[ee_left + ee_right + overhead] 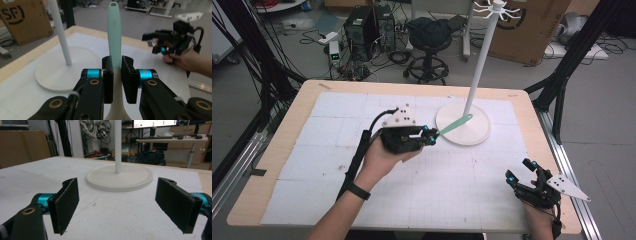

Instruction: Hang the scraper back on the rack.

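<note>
Spatula (114, 37) sits clamped between the jaws of the left gripper (116, 65), its pale cream blade end running back under the jaws and its mint-green handle pointing forward, past the pads (129, 77), to a tip with a small hanging hole. The grip lies at the join of blade and handle, so most of the handle's length stands free ahead of the jaws. From the high view the left gripper (430, 135) is held above the worktop (337, 150), with the handle tip reaching out over the rim of the white stand base (462, 131).

The step looks like hanging the utensil on the hook stand (482, 55), whose hooks (498, 8) crown the pole far above and beyond the jaws. To do it well, I would keep the jaws pressed as they are, tilt the gripper so the hole faces a hook arm, and bring the tip up beside the pole (60, 35) without knocking it, since a light stand may tip. Threading a small hole calls for a slow, straight approach.

The right gripper (523, 170) rests off to the side near the worktop edge, its jaws spread wide with nothing between them; it could steady the base ahead of it (120, 178).
</note>
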Available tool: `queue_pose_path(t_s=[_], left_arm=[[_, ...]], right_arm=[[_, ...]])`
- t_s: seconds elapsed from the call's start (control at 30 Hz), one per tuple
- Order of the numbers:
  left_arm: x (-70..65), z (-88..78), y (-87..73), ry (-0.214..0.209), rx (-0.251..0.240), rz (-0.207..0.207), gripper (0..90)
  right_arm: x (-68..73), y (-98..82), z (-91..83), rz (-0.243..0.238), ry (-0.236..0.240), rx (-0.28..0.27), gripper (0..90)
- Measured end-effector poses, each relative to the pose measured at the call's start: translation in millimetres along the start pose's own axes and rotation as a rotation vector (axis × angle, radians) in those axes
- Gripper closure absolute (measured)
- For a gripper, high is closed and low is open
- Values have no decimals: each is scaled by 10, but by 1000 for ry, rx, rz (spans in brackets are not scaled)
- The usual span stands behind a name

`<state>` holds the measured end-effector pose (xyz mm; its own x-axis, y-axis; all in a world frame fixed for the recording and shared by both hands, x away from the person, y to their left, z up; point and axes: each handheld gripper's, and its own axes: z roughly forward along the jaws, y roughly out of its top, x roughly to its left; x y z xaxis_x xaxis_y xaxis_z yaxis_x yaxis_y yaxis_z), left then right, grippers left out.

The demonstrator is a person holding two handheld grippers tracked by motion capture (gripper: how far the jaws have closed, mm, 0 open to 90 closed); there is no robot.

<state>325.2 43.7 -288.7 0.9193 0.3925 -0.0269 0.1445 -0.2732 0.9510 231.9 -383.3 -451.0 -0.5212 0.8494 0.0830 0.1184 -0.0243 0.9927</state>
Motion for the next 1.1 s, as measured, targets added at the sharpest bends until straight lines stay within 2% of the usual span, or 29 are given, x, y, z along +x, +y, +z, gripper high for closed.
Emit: queue_pose_path(t_s=[0.2,0.43,0.47,0.5,0.63,0.73,0.77,0.93,1.1], left_arm=[[181,-83,423,8,-75,-31,806],[326,-151,906,8,-160,-23,806],[352,-153,1026,13,-179,-28,806],[352,-153,1026,13,-179,-28,806],[404,-128,1200,26,-178,-24,806],[457,-120,1284,39,-195,-28,806],[477,-114,1306,43,-210,-35,806],[575,-102,1392,90,-218,-42,806],[623,-55,1439,106,-211,-42,806]], right_arm=[[-1,0,-1,-1,1,1,181],[-6,0,2,2,6,-3,181],[-3,0,0,5,6,-2,180],[-3,0,0,5,6,-2,180],[-3,0,-1,4,6,-4,181],[-4,-1,0,5,6,-5,181],[-5,-1,0,5,8,-4,181],[-7,-2,-4,5,7,-3,181],[-5,0,-6,12,13,-4,181]])
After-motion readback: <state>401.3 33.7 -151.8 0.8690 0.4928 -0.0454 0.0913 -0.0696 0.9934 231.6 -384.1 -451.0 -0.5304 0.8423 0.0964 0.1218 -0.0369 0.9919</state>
